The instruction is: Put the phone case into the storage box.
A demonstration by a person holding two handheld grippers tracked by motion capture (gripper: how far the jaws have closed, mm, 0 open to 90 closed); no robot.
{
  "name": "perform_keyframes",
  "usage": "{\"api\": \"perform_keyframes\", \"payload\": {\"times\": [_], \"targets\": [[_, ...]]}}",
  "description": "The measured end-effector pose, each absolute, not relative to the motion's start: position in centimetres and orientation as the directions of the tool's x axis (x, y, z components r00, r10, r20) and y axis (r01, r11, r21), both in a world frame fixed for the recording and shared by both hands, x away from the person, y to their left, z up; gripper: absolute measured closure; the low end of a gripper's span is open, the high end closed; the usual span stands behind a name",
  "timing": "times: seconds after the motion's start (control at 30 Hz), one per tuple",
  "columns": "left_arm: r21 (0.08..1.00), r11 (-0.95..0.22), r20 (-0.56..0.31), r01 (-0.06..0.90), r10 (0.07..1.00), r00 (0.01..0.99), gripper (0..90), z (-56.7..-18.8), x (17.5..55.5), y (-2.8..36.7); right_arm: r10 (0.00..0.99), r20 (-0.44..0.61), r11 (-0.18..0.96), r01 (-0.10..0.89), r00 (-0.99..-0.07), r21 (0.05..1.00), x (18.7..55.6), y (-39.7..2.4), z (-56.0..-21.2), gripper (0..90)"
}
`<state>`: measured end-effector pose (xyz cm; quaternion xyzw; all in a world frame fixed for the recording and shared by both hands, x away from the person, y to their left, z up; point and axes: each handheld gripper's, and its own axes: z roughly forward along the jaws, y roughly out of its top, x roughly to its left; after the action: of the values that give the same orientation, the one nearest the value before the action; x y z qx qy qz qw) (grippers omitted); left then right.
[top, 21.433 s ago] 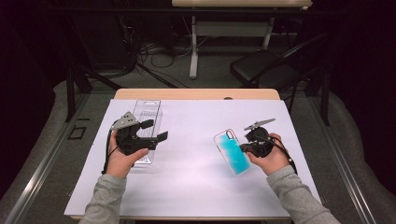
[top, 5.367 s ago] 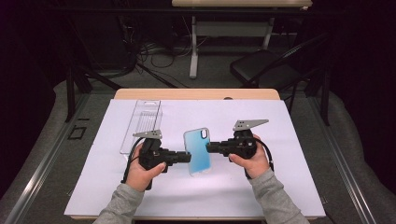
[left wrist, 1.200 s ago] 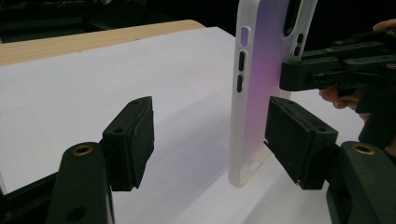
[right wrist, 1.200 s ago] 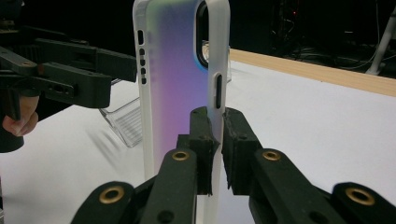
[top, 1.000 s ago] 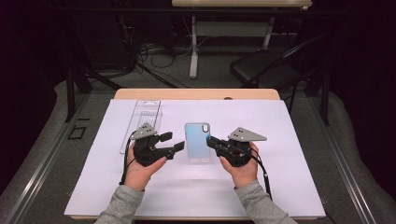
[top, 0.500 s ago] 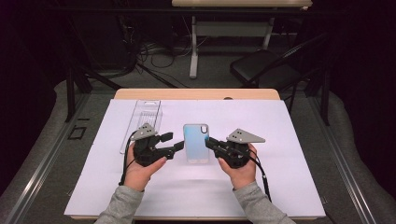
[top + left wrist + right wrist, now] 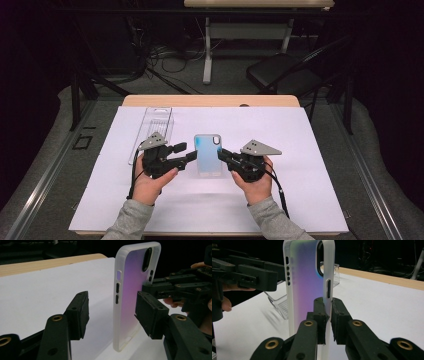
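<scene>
The frosted, iridescent blue-violet phone case [image 7: 208, 154] stands on edge at the centre of the white table cover [image 7: 320, 150], so both tools can reach its rims. The right gripper [image 7: 326, 307], at 3 o'clock, is clamped on one rim. The left gripper [image 7: 111, 312], at 9 o'clock, has just been closing around the case, pads apart from it. The clear plastic tray [image 7: 155, 125], at 10 o'clock, is partly hidden.

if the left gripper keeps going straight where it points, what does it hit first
Most likely the phone case. It stands on edge between the left gripper's open fingers, which have just been closing, and the right gripper pinches its far edge. Beyond it would come the right gripper, though depth is hard to judge.
</scene>
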<state>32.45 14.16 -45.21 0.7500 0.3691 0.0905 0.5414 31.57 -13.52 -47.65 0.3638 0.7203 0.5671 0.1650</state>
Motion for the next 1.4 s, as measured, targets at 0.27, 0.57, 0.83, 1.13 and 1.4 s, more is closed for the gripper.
{"api": "perform_keyframes", "payload": {"times": [0.27,0.57,0.83,1.13,1.4], "targets": [[0.878,-0.108,-0.291,0.467,0.653,0.699,50.5,-45.1,32.3,14.4,0.709,0.177,0.093,0.34,-0.683,0.936,31.3,-13.0,-47.9,83.3],[0.878,-0.084,-0.313,0.471,0.645,0.697,56.6,-45.0,32.1,14.5,0.705,0.175,0.099,0.341,-0.687,0.935,31.2,-12.8,-48.1,83.3],[0.88,-0.085,-0.313,0.468,0.637,0.704,61.7,-44.9,31.9,14.4,0.7,0.181,0.103,0.349,-0.69,0.932,31.1,-12.5,-48.3,83.3],[0.883,-0.07,-0.315,0.465,0.645,0.696,66.0,-44.8,31.8,14.6,0.699,0.181,0.107,0.351,-0.692,0.93,31.1,-12.4,-48.3,83.3],[0.883,-0.064,-0.318,0.465,0.646,0.694,69.7,-44.8,31.6,14.6,0.693,0.183,0.109,0.352,-0.697,0.93,30.9,-12.2,-48.4,83.3]]}}
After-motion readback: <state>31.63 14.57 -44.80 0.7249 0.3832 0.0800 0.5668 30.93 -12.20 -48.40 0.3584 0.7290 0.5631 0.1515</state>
